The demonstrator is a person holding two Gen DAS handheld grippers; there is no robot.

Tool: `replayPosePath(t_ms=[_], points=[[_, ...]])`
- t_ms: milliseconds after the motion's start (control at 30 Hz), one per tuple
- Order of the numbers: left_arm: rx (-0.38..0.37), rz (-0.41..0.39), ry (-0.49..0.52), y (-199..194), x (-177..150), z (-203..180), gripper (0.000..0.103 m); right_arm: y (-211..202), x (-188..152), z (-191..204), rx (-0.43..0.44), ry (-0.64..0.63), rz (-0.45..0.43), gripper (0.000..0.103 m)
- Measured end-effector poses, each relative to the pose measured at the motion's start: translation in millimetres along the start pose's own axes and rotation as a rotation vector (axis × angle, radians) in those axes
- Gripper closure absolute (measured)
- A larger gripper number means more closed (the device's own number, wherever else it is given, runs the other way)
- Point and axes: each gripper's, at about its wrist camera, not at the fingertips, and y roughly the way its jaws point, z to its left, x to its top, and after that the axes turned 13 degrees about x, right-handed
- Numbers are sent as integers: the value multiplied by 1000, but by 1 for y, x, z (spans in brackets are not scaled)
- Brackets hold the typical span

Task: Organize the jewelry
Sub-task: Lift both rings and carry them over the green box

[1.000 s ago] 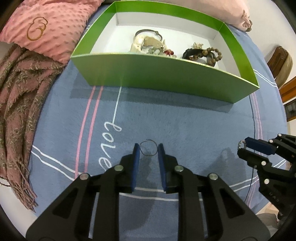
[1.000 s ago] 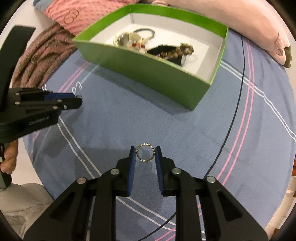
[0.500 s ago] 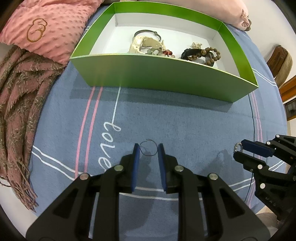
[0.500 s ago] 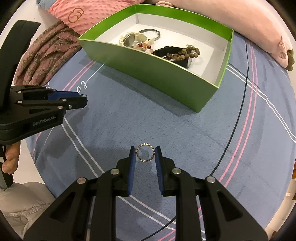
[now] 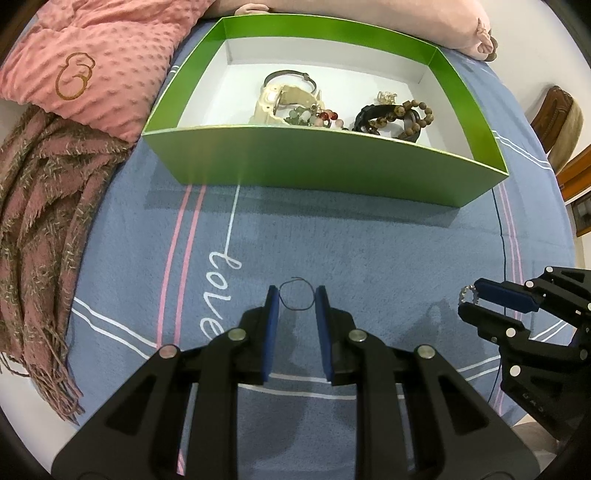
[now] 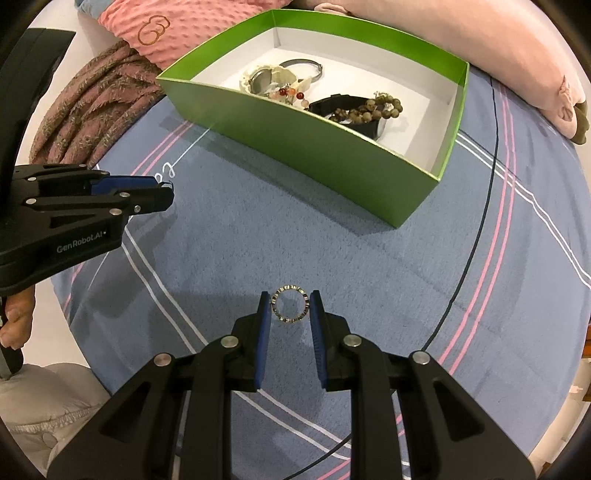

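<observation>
My left gripper (image 5: 296,293) is shut on a thin dark wire ring (image 5: 295,295), held above the blue blanket. My right gripper (image 6: 290,303) is shut on a silver patterned ring (image 6: 290,303); in the left wrist view that gripper (image 5: 466,301) shows at the right edge with the ring (image 5: 466,294) at its tips. The left gripper (image 6: 168,192) appears at the left of the right wrist view. Ahead stands a green box (image 5: 325,162) with white inside, holding a cream watch (image 5: 277,101), a bangle, beaded bracelets (image 5: 406,112) and a black band.
A pink dotted cushion (image 5: 92,62) and a fringed pink-brown scarf (image 5: 40,221) lie left of the box. A pale pink pillow (image 5: 424,18) lies behind it. The blue blanket (image 5: 332,251) with pink and white stripes spreads under both grippers. A hand (image 6: 16,321) shows at lower left.
Both grippers keep their rings. The green box sits a little lower and nearer in both views than a second ago, showing more of its inside.
</observation>
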Motion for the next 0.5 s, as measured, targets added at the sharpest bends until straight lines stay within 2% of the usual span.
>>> replayPosePath(t_ms=[267, 367, 500], points=[[-13, -8, -10, -4, 7, 4, 83, -3, 2, -2, 26, 2, -9, 82], [-24, -58, -23, -20, 26, 11, 83, -27, 18, -2, 61, -17, -82, 82], [-24, -153, -29, -45, 66, 12, 83, -65, 58, -12, 25, -42, -213, 82]])
